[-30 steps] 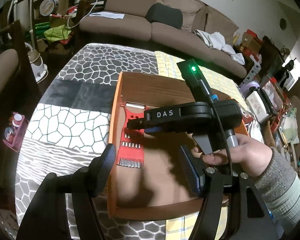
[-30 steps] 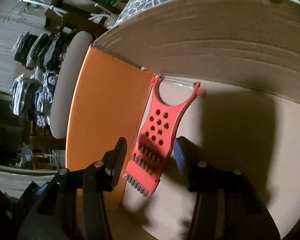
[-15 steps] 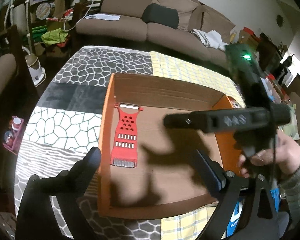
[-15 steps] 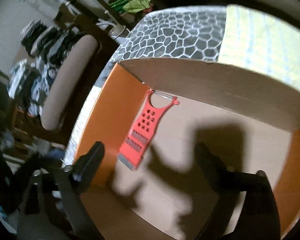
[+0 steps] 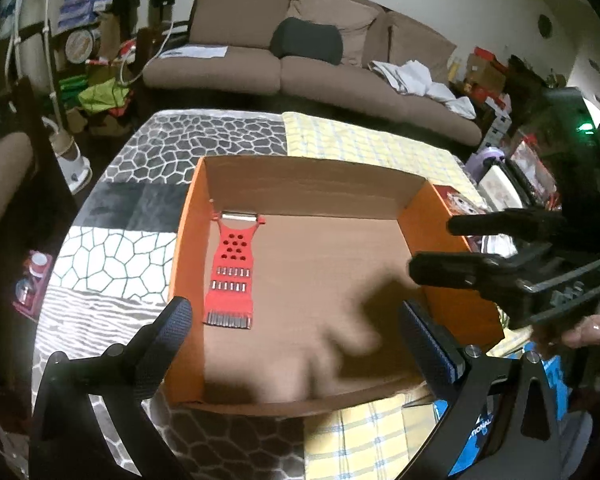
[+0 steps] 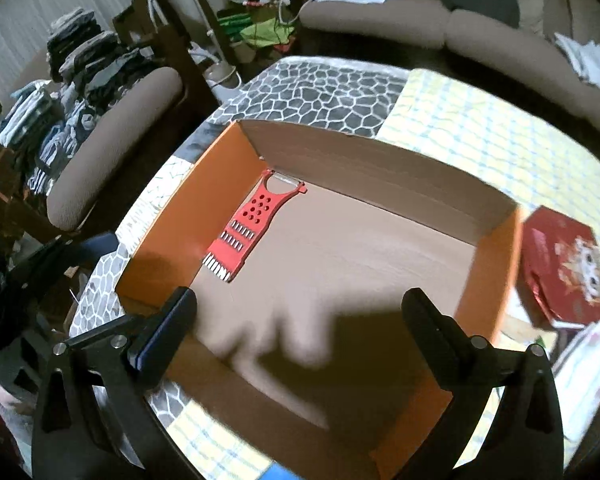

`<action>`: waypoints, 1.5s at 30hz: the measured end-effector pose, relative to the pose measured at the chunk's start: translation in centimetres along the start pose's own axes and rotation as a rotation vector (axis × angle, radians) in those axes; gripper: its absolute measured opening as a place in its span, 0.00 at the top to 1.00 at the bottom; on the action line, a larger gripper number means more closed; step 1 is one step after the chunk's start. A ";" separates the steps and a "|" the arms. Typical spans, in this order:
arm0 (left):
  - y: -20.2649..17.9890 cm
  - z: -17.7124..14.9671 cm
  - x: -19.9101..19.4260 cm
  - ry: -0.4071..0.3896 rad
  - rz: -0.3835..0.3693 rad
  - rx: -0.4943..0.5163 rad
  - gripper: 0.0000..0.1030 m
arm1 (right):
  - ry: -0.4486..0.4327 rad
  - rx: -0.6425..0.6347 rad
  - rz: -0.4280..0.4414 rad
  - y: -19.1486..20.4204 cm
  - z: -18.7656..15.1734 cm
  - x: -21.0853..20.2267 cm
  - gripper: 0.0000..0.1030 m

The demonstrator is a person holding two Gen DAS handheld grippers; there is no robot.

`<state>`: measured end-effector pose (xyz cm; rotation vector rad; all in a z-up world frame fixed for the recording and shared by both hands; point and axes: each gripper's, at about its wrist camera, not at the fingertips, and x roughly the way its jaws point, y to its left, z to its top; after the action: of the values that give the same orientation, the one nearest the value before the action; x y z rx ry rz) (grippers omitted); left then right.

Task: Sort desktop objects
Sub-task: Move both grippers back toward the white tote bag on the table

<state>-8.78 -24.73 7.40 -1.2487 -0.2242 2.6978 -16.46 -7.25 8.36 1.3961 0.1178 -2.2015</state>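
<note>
A flat red grater [image 5: 232,276] lies inside an orange cardboard box [image 5: 186,240] against its left wall; it also shows in the right wrist view [image 6: 252,228], with the box's right wall [image 6: 487,264] beside it. My left gripper [image 5: 296,320] is open and empty above the box's near edge. My right gripper [image 6: 300,308] is open and empty, raised above the box's near right side. The right gripper's black body [image 5: 511,256] shows at the right of the left wrist view.
The box sits on a table with a grey stone-pattern cloth [image 5: 112,240] and a yellow checked cloth [image 5: 359,148]. A red printed box [image 6: 563,264] lies right of the orange box. A brown sofa [image 5: 300,60] stands behind; a chair [image 6: 112,140] stands at left.
My right gripper let go of the red grater, opened wide and pulled up and back out of the box to the right. The grater stays on the box floor.
</note>
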 end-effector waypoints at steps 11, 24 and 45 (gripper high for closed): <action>-8.9 -1.2 -2.5 -0.015 -0.002 0.135 0.00 | -0.090 -0.009 -0.049 -3.2 -6.2 -8.9 0.00; -25.1 -1.0 1.8 0.045 -0.157 0.317 0.00 | -0.242 0.263 -0.115 -19.8 -18.0 -18.9 0.00; -30.6 -1.3 17.8 0.254 -0.263 -0.005 0.34 | -0.386 0.461 -0.062 -29.1 -22.7 -17.6 0.00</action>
<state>-16.66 8.96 -0.48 -1.4356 -0.3358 2.2956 -5.85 32.22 7.25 1.1599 -0.5186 -2.6143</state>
